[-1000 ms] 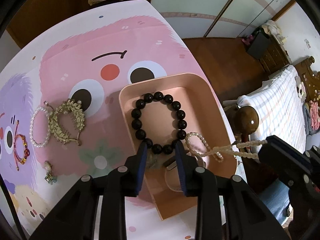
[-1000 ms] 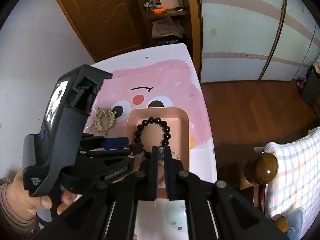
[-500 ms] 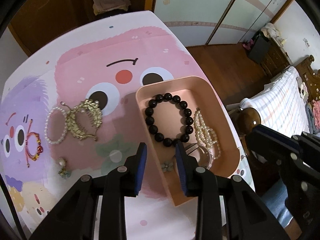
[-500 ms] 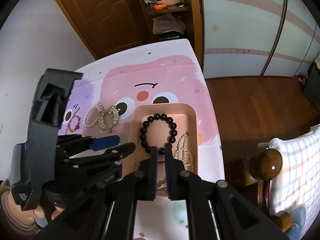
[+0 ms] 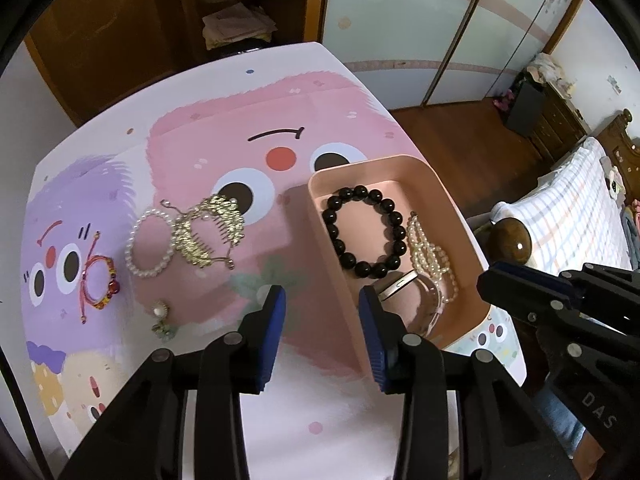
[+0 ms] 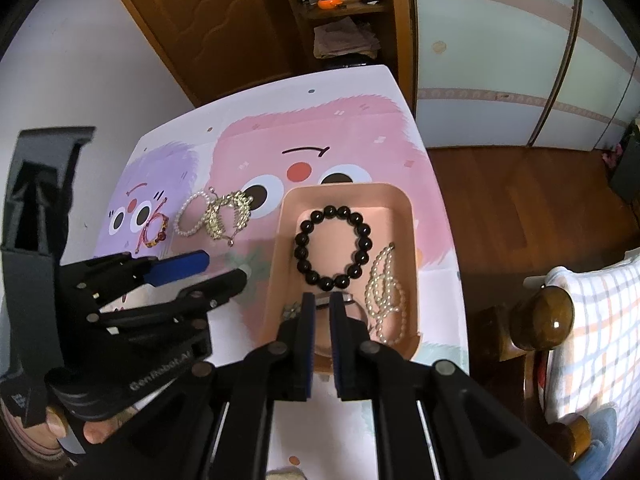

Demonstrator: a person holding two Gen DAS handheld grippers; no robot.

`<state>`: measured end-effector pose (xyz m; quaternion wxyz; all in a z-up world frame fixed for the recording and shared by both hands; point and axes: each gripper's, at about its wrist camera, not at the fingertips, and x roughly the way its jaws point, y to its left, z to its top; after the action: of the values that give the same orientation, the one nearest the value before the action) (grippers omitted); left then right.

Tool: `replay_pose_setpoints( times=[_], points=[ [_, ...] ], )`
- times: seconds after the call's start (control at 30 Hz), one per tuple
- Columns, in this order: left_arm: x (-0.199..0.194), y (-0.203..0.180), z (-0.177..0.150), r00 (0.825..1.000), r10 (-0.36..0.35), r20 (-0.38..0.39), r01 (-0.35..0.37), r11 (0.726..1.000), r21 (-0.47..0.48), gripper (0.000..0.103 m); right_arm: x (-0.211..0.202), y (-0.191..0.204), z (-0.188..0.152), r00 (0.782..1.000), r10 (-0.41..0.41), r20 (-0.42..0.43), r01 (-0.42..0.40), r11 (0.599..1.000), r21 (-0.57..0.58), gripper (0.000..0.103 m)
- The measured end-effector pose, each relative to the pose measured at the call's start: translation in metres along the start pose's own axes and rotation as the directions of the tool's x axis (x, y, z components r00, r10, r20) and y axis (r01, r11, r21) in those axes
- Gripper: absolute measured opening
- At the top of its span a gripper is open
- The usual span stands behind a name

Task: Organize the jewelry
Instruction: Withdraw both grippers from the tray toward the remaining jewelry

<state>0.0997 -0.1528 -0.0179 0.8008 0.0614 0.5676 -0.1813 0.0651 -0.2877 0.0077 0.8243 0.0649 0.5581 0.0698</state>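
Pink plastic tray (image 5: pixel 460 216) holds black bead bracelet (image 5: pixel 366 236) and pearl strand (image 5: pixel 430 256). Gold comb (image 5: pixel 210 230), pearl bracelet (image 5: pixel 146 242) remain on desk (image 5: pixel 320 420). Left tongs (image 5: pixel 322 312) opening, empty; right tongs (image 6: pixel 322 304) closed, empty.

Glossy black bead bracelet (image 5: pixel 365 231), pearly bead strand (image 5: pixel 430 252), matt pink plastic tray (image 5: pixel 452 216), gold-toned metal hair comb (image 5: pixel 208 229), smooth printed table cover (image 5: pixel 224 128), polished wooden bedpost knob (image 5: pixel 510 239)
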Motion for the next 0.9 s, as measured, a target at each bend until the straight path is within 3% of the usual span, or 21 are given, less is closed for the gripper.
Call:
replay_pose_setpoints(
  times=[0.2,0.3,0.33,0.6,0.9],
  points=[
    [-0.01,0.012,-0.016,0.999,0.041,0.028,-0.041,0.999,-0.004,0.05,0.004,0.006,-0.011,1.0,-0.004,-0.021,0.004,1.0,-0.021,0.01],
    [-0.015,0.02,-0.025,0.998,0.058,0.036,-0.058,0.998,-0.007,0.05,0.005,0.01,-0.018,1.0,-0.002,-0.02,0.002,0.999,-0.033,0.033],
    [-0.016,0.023,-0.028,0.997,0.062,0.039,-0.061,0.998,-0.01,0.05,0.005,0.011,-0.019,1.0,-0.003,-0.018,0.002,0.999,-0.036,0.035],
    [-0.031,0.052,-0.045,0.992,0.105,0.067,-0.102,0.993,-0.055,0.058,0.008,0.031,-0.028,1.0,-0.002,-0.029,0.0,0.997,-0.081,0.035],
    [-0.04,0.097,-0.066,0.983,0.166,0.075,-0.155,0.978,-0.138,0.059,0.014,0.056,-0.029,0.999,-0.004,-0.035,-0.001,0.99,-0.141,0.035]
  ],
)
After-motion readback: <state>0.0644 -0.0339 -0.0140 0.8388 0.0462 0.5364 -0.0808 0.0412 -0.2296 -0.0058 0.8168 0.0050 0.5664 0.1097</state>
